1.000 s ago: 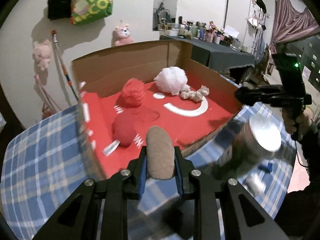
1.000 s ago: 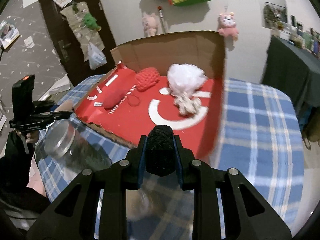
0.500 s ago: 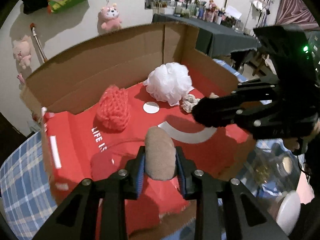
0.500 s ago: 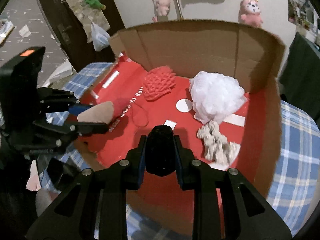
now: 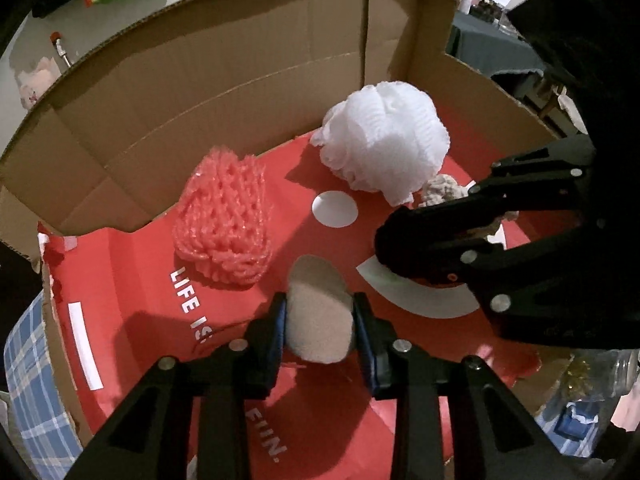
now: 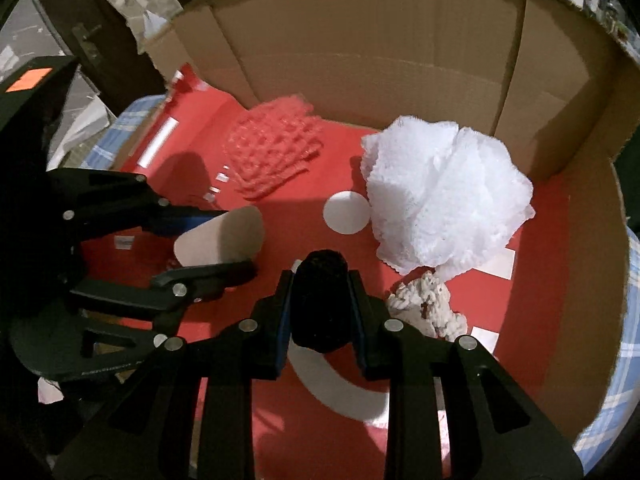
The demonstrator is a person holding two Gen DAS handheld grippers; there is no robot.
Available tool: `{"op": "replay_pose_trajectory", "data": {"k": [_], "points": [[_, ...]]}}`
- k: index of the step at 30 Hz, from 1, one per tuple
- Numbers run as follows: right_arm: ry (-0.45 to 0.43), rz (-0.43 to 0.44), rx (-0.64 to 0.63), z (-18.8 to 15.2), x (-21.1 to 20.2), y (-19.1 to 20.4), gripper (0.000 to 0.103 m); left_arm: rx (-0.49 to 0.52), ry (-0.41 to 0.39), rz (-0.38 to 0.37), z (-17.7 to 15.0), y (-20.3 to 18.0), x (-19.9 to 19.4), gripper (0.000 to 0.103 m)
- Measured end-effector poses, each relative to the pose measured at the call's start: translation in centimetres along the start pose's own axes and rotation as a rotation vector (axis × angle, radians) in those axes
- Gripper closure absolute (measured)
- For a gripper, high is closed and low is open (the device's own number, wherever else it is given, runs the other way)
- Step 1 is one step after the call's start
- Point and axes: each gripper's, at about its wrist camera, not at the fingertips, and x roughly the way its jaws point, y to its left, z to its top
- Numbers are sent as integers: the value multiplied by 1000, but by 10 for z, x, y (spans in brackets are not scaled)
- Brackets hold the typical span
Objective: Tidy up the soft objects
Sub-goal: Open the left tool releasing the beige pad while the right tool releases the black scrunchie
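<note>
1. The left gripper (image 5: 320, 320) is clamped on a beige oval sponge (image 5: 318, 320), holding it above the red floor of the cardboard box (image 5: 224, 80). You can see the same sponge from the side in the right wrist view (image 6: 220, 240).
2. The right gripper (image 6: 320, 304) is squeezed onto a black fuzzy pad (image 6: 320, 300), also over the box floor, just beside the left one.
3. Already in the box: a pink knitted scrubber (image 5: 224, 224) near the back wall, a white mesh bath pouf (image 5: 384, 140) toward the right rear corner, and a beige knotted rope bundle (image 6: 428, 308) touching the pouf's front edge.
4. Writing: white print on the red floor reads "LIFE IS" (image 5: 190, 304), and lower down there's something ending in "UN." The start is cut off by the gripper, so I can't read it all. There's also a white dot (image 5: 334, 208) and a white curved stripe (image 5: 420, 300) printed there.
5. A blue plaid tablecloth (image 5: 28, 380) peeks out beside the box.
</note>
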Motion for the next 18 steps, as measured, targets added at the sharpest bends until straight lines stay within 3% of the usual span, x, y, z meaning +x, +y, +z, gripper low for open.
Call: {"op": "replay_pose_trajectory", "data": {"k": [18], "points": [[14,-10,44,1,6,-11,77,5,-4,13,-4,0,6,57]]}}
